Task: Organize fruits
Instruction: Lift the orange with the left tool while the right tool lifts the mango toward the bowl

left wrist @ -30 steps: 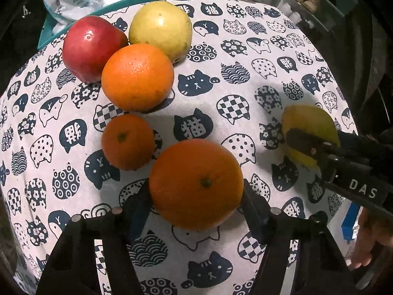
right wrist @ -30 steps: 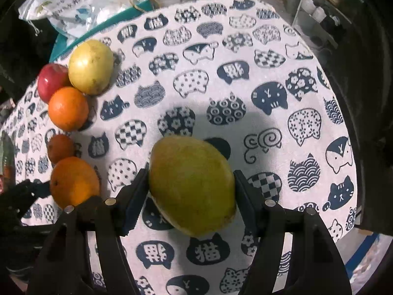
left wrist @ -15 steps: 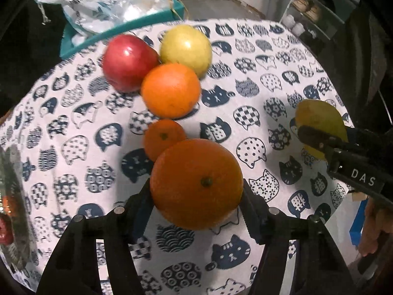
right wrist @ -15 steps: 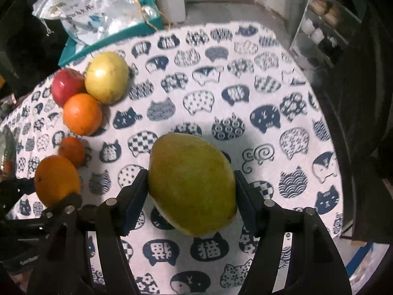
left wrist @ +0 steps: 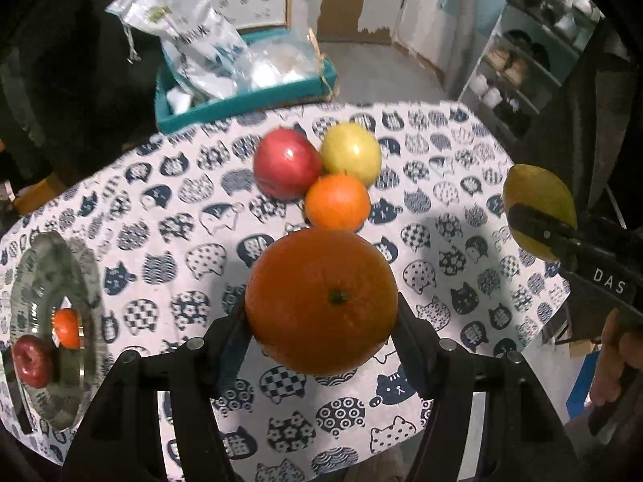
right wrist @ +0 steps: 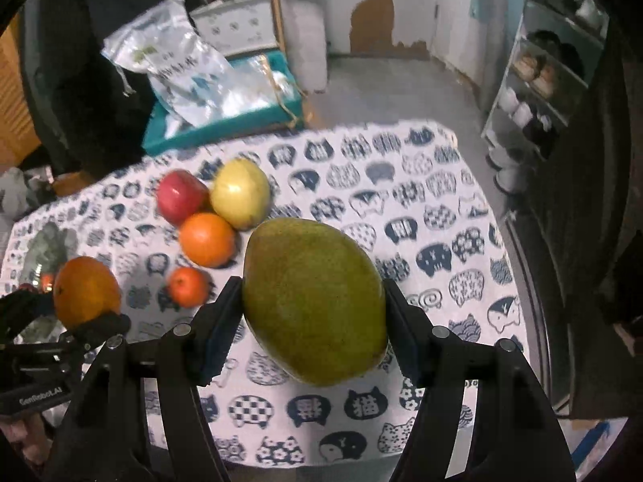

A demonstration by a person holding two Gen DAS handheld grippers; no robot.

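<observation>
My left gripper (left wrist: 321, 313) is shut on a large orange (left wrist: 321, 301), held above the cat-print tablecloth (left wrist: 462, 281). My right gripper (right wrist: 313, 317) is shut on a green-yellow mango (right wrist: 313, 301), also lifted off the table. On the cloth lie a red apple (left wrist: 286, 168), a yellow apple (left wrist: 351, 153) and a medium orange (left wrist: 337, 202); a small tangerine (right wrist: 187, 286) shows in the right wrist view. At the far left a shiny metal plate (left wrist: 44, 281) holds a small orange fruit (left wrist: 66, 327) and a red one (left wrist: 32, 361).
Beyond the table's far edge a teal bin (left wrist: 241, 96) holds plastic bags. A shelf rack (left wrist: 542, 52) with bowls stands at the right. A hand (left wrist: 615, 365) grips the right tool. The table's right half is bare cloth.
Both grippers have risen with their fruit; the table and the remaining fruit look smaller and farther. The metal plate has come into the left wrist view.
</observation>
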